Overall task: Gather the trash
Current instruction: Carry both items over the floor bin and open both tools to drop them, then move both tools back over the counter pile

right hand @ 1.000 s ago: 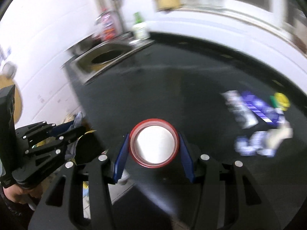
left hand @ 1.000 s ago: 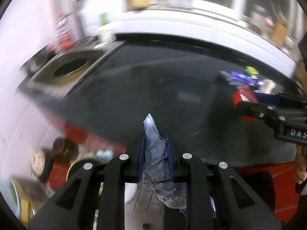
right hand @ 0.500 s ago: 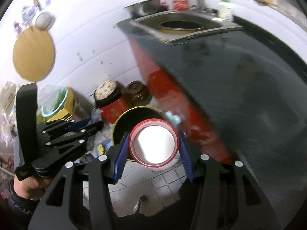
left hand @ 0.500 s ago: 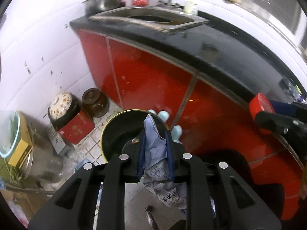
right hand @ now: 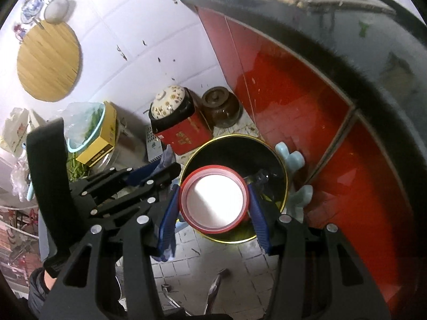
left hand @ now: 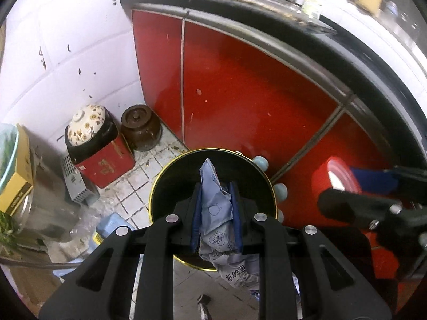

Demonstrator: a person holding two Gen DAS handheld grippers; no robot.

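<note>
Both grippers hang above the round black gold-rimmed bin (left hand: 170, 178).
Left gripper (left hand: 216, 194) pinches a crumpled pale-blue wrapper (left hand: 214, 208); right gripper (right hand: 213, 200) clamps a red-rimmed white lid (right hand: 214, 200).

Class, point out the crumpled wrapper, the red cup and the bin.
crumpled wrapper (left hand: 214, 208), left wrist view, its pinched middle.
red cup (right hand: 214, 203), right wrist view, its white inside.
bin (right hand: 267, 146), right wrist view, its gold rim.

Two black handheld tools with blue finger pads

The left tool (left hand: 216, 213) has matte black angular linkage arms studded with round silver screws and flat blue pads (left hand: 196, 213) lining its fingers. The right tool (right hand: 213, 208) matches: black arms, silver screws, blue pads (right hand: 166, 221). In the right wrist view a broad black handle rises from the left tool, gripped by a bare-skinned hand (right hand: 46, 277) with a dark sleeve.
</note>
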